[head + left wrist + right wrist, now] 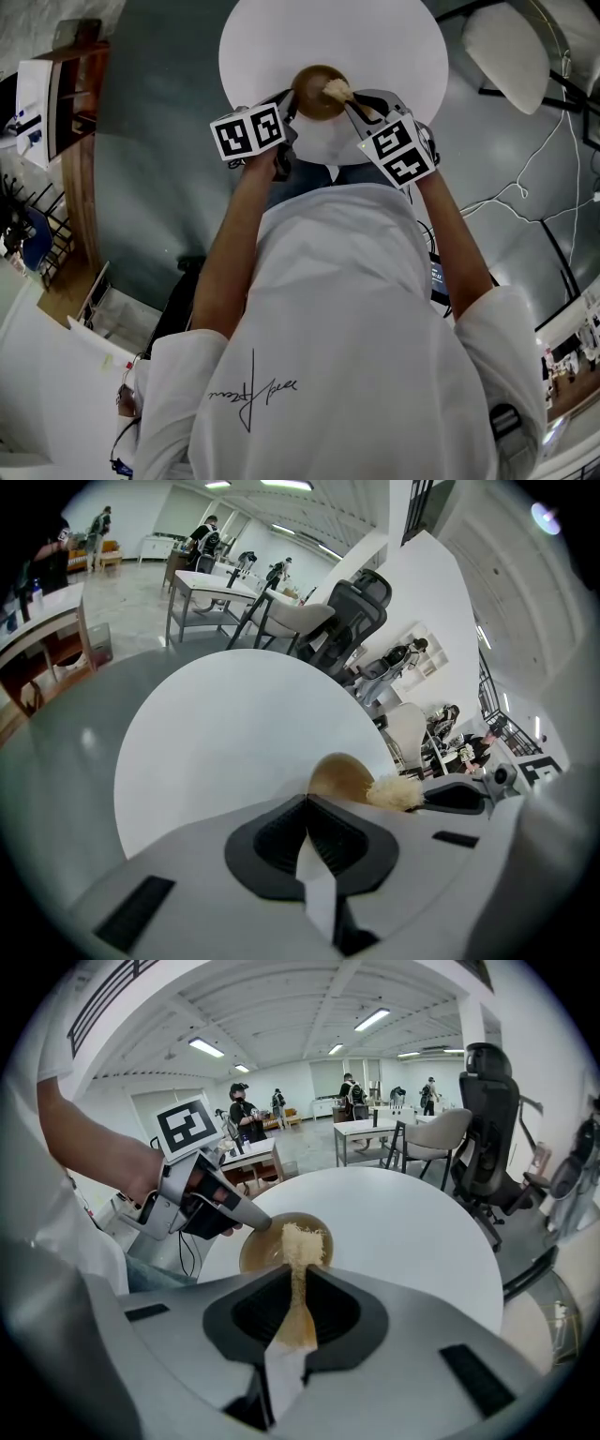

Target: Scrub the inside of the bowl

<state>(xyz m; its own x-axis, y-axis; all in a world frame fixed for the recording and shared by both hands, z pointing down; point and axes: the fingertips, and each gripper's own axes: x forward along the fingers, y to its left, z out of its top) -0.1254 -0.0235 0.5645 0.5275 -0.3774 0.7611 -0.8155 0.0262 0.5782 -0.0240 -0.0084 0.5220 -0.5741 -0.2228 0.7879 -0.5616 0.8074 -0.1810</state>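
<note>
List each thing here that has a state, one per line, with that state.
left claw: shut on the rim of the bowl
right claw: shut on the handle of the brush
bowl: open side up on the table, rim pinched
brush: bristles down inside the bowl

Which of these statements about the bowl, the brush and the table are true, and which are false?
1. The right gripper holds a brush. True.
2. The bowl stands on a square black table. False: the table is round and white.
3. The bristles of the brush are at the open top of the bowl. True.
4. The left gripper hangs over the floor, far from the bowl. False: its tip is at the bowl's rim, closed on it.
</note>
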